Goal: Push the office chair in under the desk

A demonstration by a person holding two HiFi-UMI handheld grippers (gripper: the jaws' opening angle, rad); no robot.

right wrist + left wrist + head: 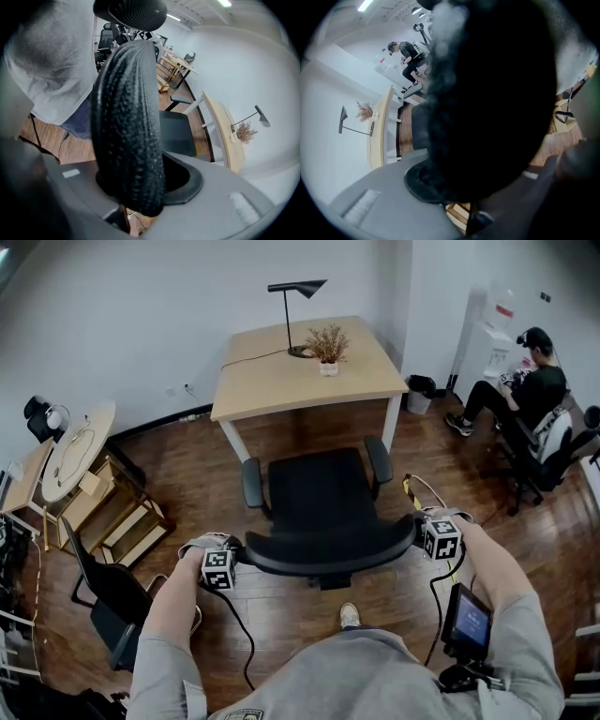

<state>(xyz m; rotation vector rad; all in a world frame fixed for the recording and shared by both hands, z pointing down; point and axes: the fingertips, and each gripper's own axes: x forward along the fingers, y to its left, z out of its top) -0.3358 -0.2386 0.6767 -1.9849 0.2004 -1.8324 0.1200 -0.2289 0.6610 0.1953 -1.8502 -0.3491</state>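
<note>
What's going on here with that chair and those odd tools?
A person holds tongs in each hand, both clamped on the backrest of a black chair: the left tongs at its left end, the right tongs at its right end. The chair faces a wooden desk with a lamp and a small plant on it; its seat is not yet under the desk.

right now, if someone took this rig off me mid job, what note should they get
The left gripper is shut on the left end of the office chair's backrest.
The right gripper is shut on the backrest's right end.
The office chair faces the desk, with its seat in front of the desk's near edge, not under it.
Done: chair gripped and lined up between the desk legs.
Left: push it forward under the desktop, then release.
</note>
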